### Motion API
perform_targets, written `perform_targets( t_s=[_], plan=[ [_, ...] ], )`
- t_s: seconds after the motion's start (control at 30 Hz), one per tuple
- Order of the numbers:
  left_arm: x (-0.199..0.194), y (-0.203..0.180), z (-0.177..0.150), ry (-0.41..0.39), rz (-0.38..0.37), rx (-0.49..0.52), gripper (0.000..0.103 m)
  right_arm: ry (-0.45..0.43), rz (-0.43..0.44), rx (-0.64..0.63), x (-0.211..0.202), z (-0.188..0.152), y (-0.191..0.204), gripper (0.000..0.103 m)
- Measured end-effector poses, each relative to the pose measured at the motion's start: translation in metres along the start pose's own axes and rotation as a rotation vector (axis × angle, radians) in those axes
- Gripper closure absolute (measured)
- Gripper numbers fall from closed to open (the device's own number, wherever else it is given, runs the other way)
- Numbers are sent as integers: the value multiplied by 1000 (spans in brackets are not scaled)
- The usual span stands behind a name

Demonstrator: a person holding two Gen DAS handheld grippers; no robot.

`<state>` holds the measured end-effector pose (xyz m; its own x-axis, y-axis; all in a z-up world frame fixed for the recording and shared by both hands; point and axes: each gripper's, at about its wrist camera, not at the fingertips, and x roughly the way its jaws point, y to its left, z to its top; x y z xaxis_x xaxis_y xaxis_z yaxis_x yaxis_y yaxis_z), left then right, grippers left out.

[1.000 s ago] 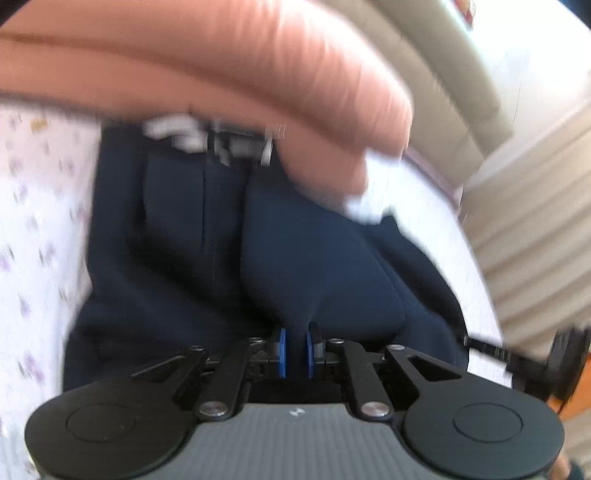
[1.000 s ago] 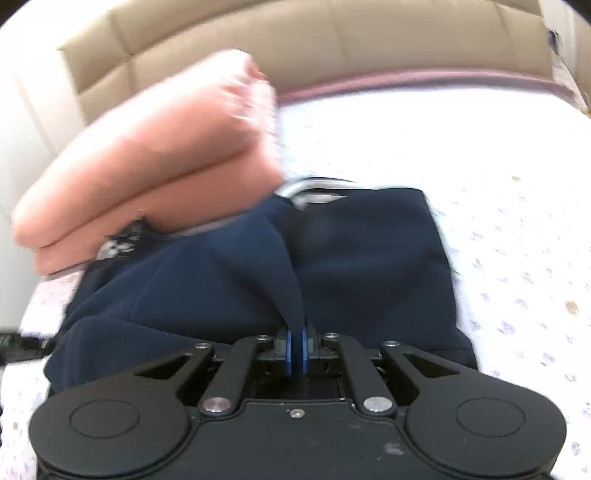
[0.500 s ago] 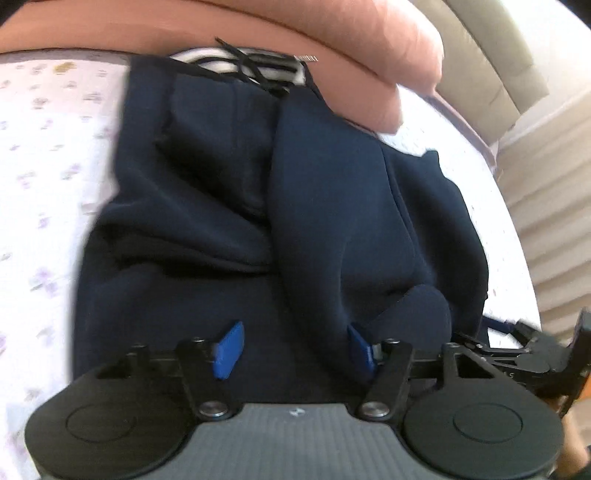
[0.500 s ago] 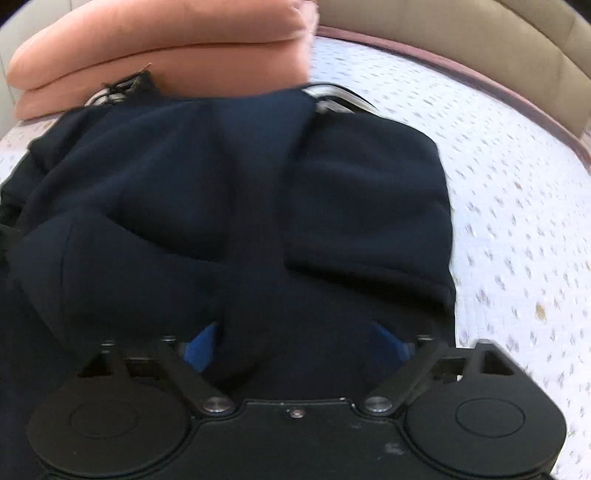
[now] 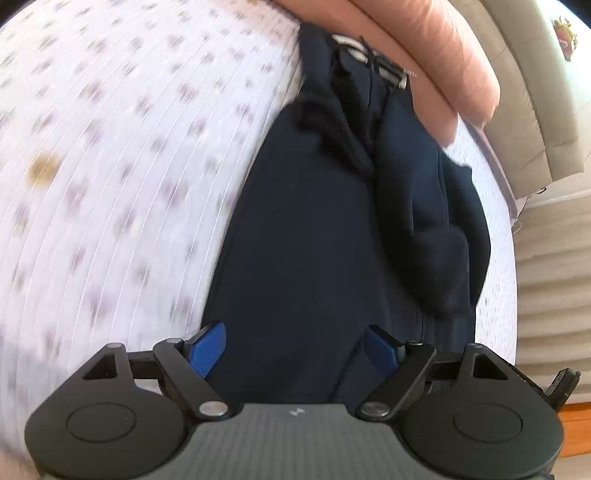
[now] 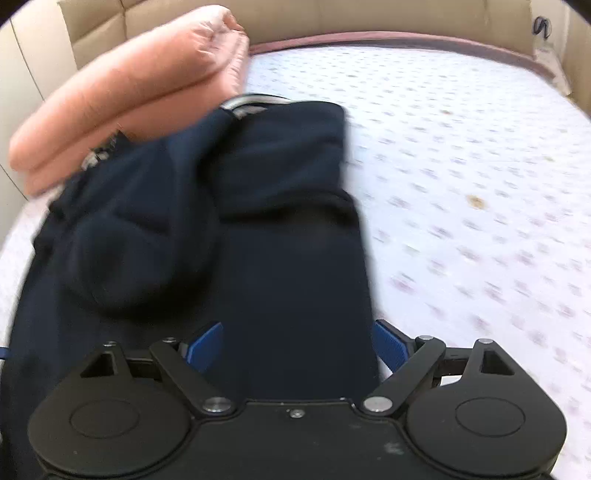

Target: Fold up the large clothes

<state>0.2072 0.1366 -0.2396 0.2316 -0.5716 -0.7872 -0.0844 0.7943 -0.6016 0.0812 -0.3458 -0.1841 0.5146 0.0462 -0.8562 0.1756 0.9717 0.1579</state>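
Note:
A dark navy garment (image 5: pixel 317 236) lies partly folded on the bed, its far end with a striped collar or band (image 5: pixel 373 62) against a pink blanket. My left gripper (image 5: pixel 295 350) is open, its blue pads apart over the near end of the garment. In the right wrist view the same garment (image 6: pixel 288 258) lies with a sleeve or flap bunched on its left part. My right gripper (image 6: pixel 295 343) is open, pads spread wide over the garment's near end, holding nothing.
A folded pink blanket (image 6: pixel 129 96) lies at the head of the bed, touching the garment's far end. The white sheet with small purple flowers (image 6: pixel 461 184) spreads around. A beige padded headboard (image 6: pixel 332 18) stands behind. A pleated curtain (image 5: pixel 550 258) shows at right.
Both grippers were shut on folds of the garment one second ago, then opened and let go. Both have since drawn back toward its near end, and the fabric lies settled on the bed.

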Motion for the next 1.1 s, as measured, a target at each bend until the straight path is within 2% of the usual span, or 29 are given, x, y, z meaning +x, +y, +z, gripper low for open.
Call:
perform_targets(
  t_s=[0.1, 0.2, 0.27, 0.33, 0.4, 0.47, 0.5, 0.57, 0.63, 0.67, 0.7, 0.73, 0.77, 0.8, 0.83, 0.87, 0.9, 0.93, 1.03, 1.1],
  plan=[
    [-9, 5, -27, 24, 60, -19, 17, 45, -29, 39, -21, -21, -21, 0],
    [-9, 9, -49, 83, 131, -39, 16, 120, -21, 101, -33, -41, -40, 0],
    [-8, 14, -64, 113, 116, -64, 16, 194, -7, 138, -34, -50, -45, 0],
    [-14, 7, -78, 99, 149, 10, 16, 258, 31, 156, -35, -65, -50, 0],
    [-8, -4, -81, 115, 183, 42, 16, 325, 68, 171, -35, -81, -53, 0],
    [0, -7, -86, 153, 156, 17, 16, 391, 92, 180, -36, -100, -57, 0],
    [3, -8, -89, 163, 143, 4, 16, 386, 97, 178, -40, -104, -56, 0],
    [3, -13, -97, 137, 166, 36, 16, 431, 117, 202, -40, -103, -54, 0],
    [1, -15, -101, 124, 173, 47, 19, 493, 128, 166, -35, -104, -46, 0],
    [1, -16, -102, 122, 178, 49, 26, 504, 117, 139, -33, -105, -41, 0],
    [-5, -14, -116, 118, 184, 48, 46, 520, 104, 104, -33, -107, -33, 0],
    [-8, -11, -118, 111, 190, 41, 57, 539, 103, 69, -32, -109, -26, 1],
    [-8, -9, -119, 103, 194, 41, 77, 557, 111, 40, -32, -111, -19, 5],
    [-11, -6, -120, 92, 196, 44, 90, 558, 100, 19, -34, -114, -14, 14],
    [-20, -1, -124, 80, 184, 48, 91, 546, 69, -9, -38, -116, -8, 37],
    [-30, 4, -130, 68, 170, 54, 92, 537, 40, -37, -42, -117, -2, 54],
    [-36, 4, -132, 52, 162, 60, 93, 514, 17, -66, -49, -119, 4, 82],
    [-42, 4, -135, 33, 148, 66, 93, 491, 12, -83, -55, -121, 8, 91],
    [-66, 7, -139, -24, 38, 30, 94, 401, 27, -77, -81, -120, 14, 96],
    [-81, 6, -140, -62, 25, 43, 94, 311, 70, -9, -102, -115, 7, 96]
  ],
)
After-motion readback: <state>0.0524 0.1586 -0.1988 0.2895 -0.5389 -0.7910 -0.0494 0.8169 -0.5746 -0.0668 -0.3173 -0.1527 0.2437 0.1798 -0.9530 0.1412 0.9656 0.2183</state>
